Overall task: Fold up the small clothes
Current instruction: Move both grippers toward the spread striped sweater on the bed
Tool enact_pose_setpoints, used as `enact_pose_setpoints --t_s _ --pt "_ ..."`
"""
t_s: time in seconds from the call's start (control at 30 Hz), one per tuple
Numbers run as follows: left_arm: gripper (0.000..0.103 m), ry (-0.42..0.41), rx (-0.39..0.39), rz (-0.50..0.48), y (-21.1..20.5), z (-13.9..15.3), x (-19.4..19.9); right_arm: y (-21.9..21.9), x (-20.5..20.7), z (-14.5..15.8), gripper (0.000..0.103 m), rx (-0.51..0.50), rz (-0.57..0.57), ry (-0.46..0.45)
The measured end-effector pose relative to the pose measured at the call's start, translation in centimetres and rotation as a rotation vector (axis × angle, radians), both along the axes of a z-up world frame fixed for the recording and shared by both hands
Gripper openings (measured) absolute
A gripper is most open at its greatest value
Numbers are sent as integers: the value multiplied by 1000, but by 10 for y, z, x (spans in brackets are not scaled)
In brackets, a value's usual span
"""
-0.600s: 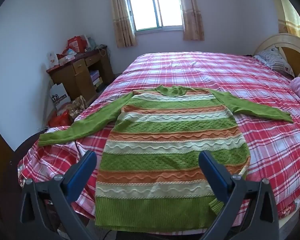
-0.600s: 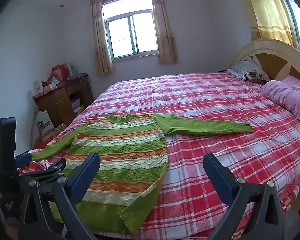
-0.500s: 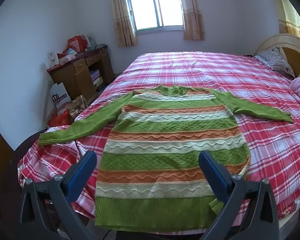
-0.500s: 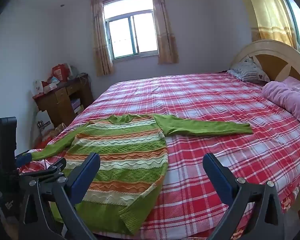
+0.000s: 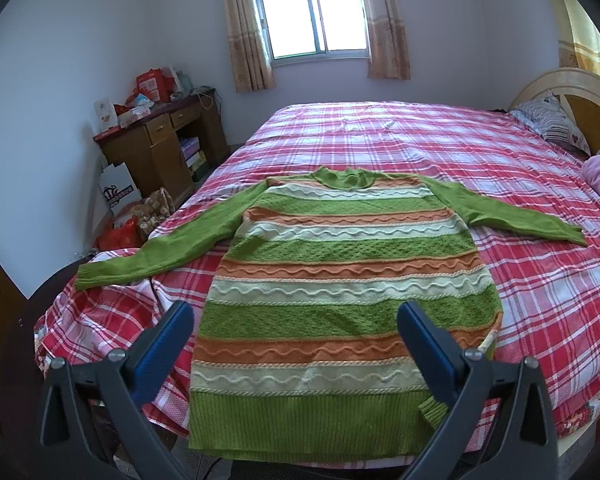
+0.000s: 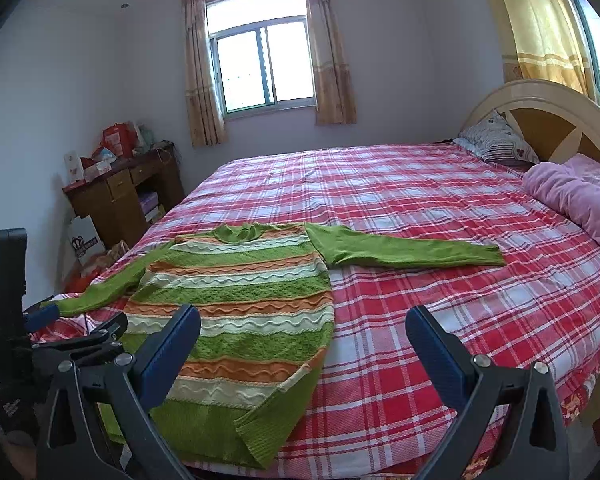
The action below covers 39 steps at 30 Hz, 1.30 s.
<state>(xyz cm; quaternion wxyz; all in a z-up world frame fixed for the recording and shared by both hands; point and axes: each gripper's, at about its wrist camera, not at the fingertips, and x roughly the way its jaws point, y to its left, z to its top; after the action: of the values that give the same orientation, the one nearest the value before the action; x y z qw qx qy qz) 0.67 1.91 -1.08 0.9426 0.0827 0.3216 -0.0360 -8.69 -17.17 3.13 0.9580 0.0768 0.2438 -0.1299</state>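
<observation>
A green, orange and cream striped knit sweater point(image 5: 340, 276) lies face up and spread flat on the red plaid bedspread point(image 5: 540, 288) of the bed, hem at the near edge, collar toward the window, both green sleeves stretched out to the sides. The left sleeve cuff point(image 5: 88, 278) rests at the rumpled corner of the bed; the right sleeve point(image 6: 412, 252) lies straight across the plaid. One hem corner point(image 6: 260, 436) is turned under slightly.

Nothing has changed over the last half second or so: both views match the earlier ones, the sweater has not shifted, and neither claw has closed. The left claw point(image 5: 296, 344) hovers above the lower body of the sweater with its blue pads wide apart and nothing between them. The right claw point(image 6: 304, 344) is equally wide and empty, looking over the sweater's right edge and bare bedspread. The folding seems not to have begun; this reads as a pause before the first grasp, probably at a sleeve or the hem.

A white paper bag point(image 5: 118, 192) beside the wooden desk point(image 5: 156, 148) bears a dark crown-like logo, its lettering too small to read. The red boxes point(image 5: 150, 84) on the desk show no legible writing.
</observation>
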Motion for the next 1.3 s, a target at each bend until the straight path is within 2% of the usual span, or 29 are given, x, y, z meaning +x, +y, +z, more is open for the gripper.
enact_pose_setpoints --t_s 0.27,0.47,0.63,0.7,0.83,0.97,1.13,1.3 --pt "103 -1 3 -6 1 -1 0 -2 0 -1 102 11 -11 -6" --pt "103 5 1 -10 0 -2 -1 -4 0 -1 102 -3 -17 -43" --pt "103 15 -28 -31 -3 -5 1 -5 4 -4 102 10 -24 2" --pt "103 41 -58 -51 -5 -10 5 -7 5 -6 102 22 -30 33" --pt "103 86 -72 -65 -10 -17 9 -10 5 -7 102 32 -42 80" --pt "103 72 -75 -63 -9 -18 9 -14 7 -11 102 9 -59 66" --pt "103 57 -84 -65 -5 -22 16 -29 15 -21 102 -4 -99 76" --pt "103 45 -69 -53 -1 -31 41 -67 41 -31 102 -8 -171 61"
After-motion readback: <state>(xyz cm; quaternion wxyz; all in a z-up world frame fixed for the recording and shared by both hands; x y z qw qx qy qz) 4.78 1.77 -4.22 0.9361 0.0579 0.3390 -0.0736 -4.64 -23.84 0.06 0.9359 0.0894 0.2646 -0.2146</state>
